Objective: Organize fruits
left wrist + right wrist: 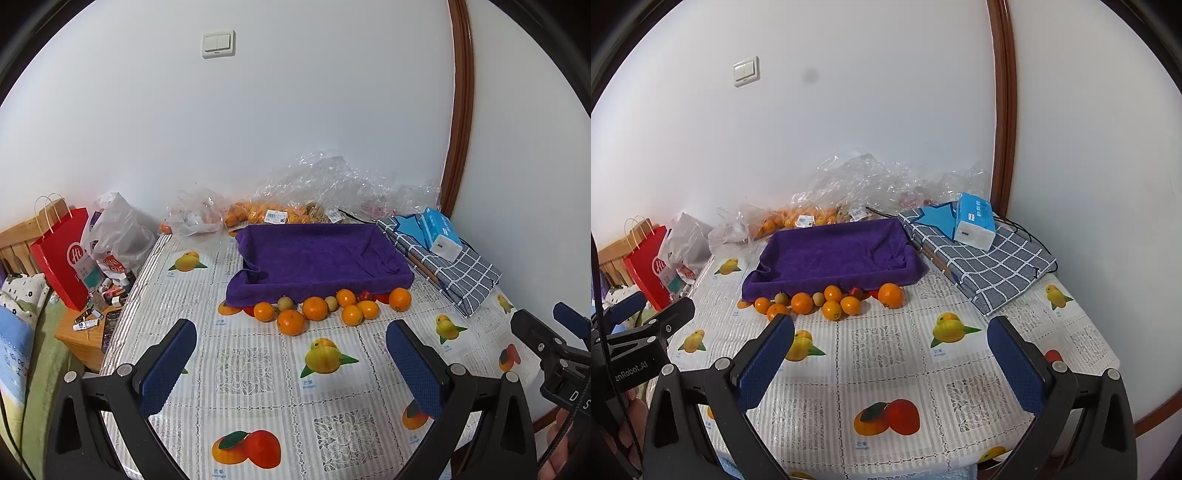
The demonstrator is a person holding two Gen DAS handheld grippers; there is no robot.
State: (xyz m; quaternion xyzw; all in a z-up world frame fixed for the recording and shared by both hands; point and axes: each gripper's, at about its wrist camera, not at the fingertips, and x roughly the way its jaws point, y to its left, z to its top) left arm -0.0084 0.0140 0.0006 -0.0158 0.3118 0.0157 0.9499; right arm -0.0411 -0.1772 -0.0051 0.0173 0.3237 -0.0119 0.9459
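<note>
Both sets of tongs, the left tongs (291, 354) and the right tongs (892, 345), hovered wide apart and empty above the fruit-print table (258, 373). Ahead of them, seven oranges (291, 322) and at least two small brownish-green fruits (285, 303) lay bunched against the near edge of a purple towel-lined tray (314, 258), seemingly waiting to be sorted into it. A red fruit or two showed behind them, too hidden to count. Beyond the tray, more fruit sat bagged in clear plastic (280, 210).

Oranges (827, 301) cluster against the purple towel-lined tray (834, 258); right tool (890, 354) gapes.
</note>
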